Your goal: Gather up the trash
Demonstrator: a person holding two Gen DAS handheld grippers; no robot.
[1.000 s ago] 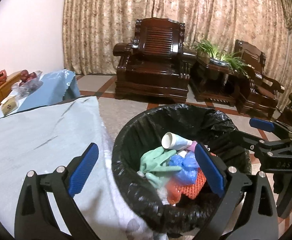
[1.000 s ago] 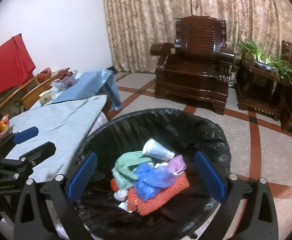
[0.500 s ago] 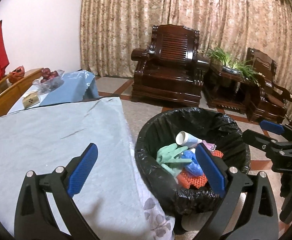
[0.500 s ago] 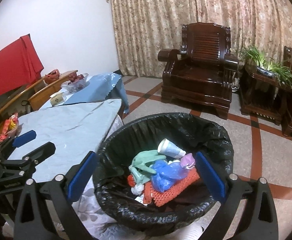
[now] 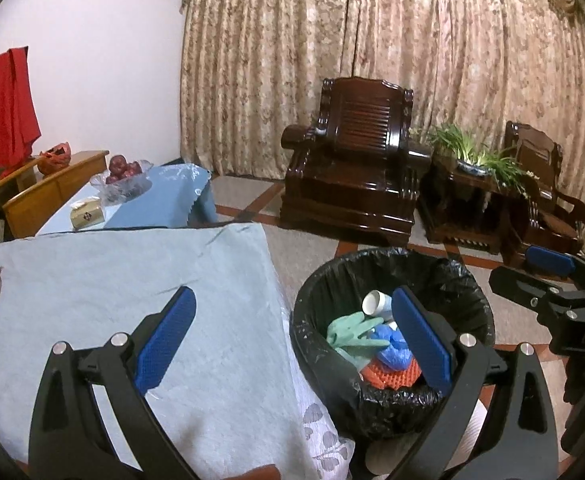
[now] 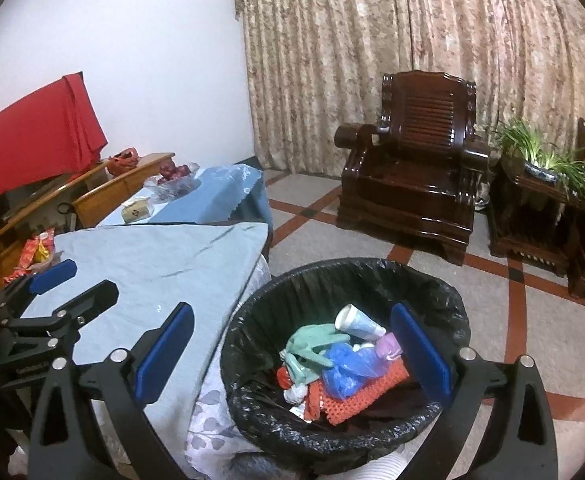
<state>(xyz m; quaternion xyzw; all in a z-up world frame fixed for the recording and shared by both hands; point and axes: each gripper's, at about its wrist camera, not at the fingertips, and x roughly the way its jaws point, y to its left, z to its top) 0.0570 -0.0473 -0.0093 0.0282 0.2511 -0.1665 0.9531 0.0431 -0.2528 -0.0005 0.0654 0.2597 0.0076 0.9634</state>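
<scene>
A black-lined trash bin point(image 6: 252, 316) stands on the floor beside the table; it also shows in the left wrist view point(image 5: 468, 280). Inside lie a white paper cup point(image 6: 358, 324), a green glove point(image 6: 310, 342), a blue plastic bag point(image 6: 346, 364), a purple piece point(image 6: 389, 346) and an orange net point(image 6: 356, 394). My left gripper point(image 5: 292, 336) is open and empty, over the table edge and the bin. My right gripper point(image 6: 292, 348) is open and empty above the bin. Each gripper shows at the edge of the other's view.
A table with a light blue cloth point(image 5: 112, 280) lies to the left. A snack packet point(image 6: 36, 250) sits at its far left edge. Behind it a blue-covered table point(image 5: 160, 200) holds a fruit bowl and a box. Dark wooden armchairs point(image 5: 356, 168) and a plant point(image 5: 476, 156) stand at the back.
Both grippers have pulled back and up from the bin, so it looks smaller and more table shows. Both stay open and empty.
</scene>
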